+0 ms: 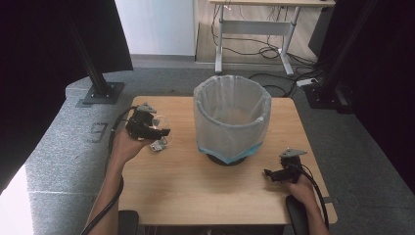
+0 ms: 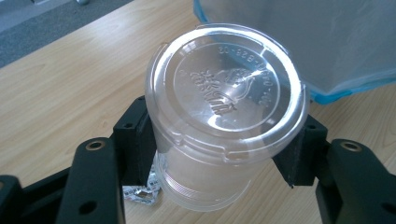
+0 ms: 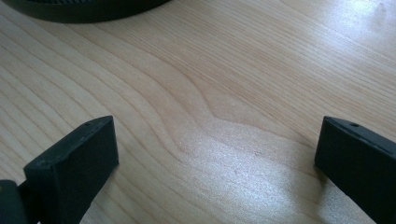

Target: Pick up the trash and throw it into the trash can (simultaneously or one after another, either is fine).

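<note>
A clear plastic cup (image 2: 224,102) with a clear embossed lid is clamped between the black pads (image 2: 135,140) of my left gripper (image 2: 218,147). From the high view, the left gripper (image 1: 156,131) holds the cup (image 1: 162,121) a little above the left part of the wooden table (image 1: 195,191), left of the bin. A crumpled bit of foil (image 2: 137,192) lies on the table under the cup. My right gripper (image 1: 268,174) rests low at the table's right front, its jaws wide apart over bare wood (image 3: 215,154) with nothing between them.
A round bin (image 1: 232,122) lined with a white bag, blue at its lower edge, stands at the table's middle back. Its bag (image 2: 327,42) is close to the right of the cup; its dark base (image 3: 84,7) lies ahead of the right gripper. Black stands flank the table.
</note>
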The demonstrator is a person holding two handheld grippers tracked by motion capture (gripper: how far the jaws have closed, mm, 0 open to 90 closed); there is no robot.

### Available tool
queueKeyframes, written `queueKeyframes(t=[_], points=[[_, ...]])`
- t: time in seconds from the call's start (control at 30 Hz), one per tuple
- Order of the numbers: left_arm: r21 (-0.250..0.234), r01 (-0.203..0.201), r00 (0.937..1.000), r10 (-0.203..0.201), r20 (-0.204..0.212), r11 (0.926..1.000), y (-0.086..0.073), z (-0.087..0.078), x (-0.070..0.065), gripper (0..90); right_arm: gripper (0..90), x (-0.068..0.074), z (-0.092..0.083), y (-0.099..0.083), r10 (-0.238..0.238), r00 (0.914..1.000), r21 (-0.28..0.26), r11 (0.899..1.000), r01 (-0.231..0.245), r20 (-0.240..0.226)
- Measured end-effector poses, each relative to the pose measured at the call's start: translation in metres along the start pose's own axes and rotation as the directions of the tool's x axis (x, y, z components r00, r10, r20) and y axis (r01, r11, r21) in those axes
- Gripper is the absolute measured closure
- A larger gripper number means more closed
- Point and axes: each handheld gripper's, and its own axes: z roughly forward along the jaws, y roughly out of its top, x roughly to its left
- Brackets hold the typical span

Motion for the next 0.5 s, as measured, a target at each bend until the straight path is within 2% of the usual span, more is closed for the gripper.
queueKeyframes(t=[0.5], points=[[-0.034, -0.001, 0.9999, 0.002, 0.014, 0.9994, 0.040, -0.028, 0.004, 38.7, 0.0, 0.000, 0.000, 0.000, 0.000, 1.0000, -0.001, 1.000, 0.000, -0.001]])
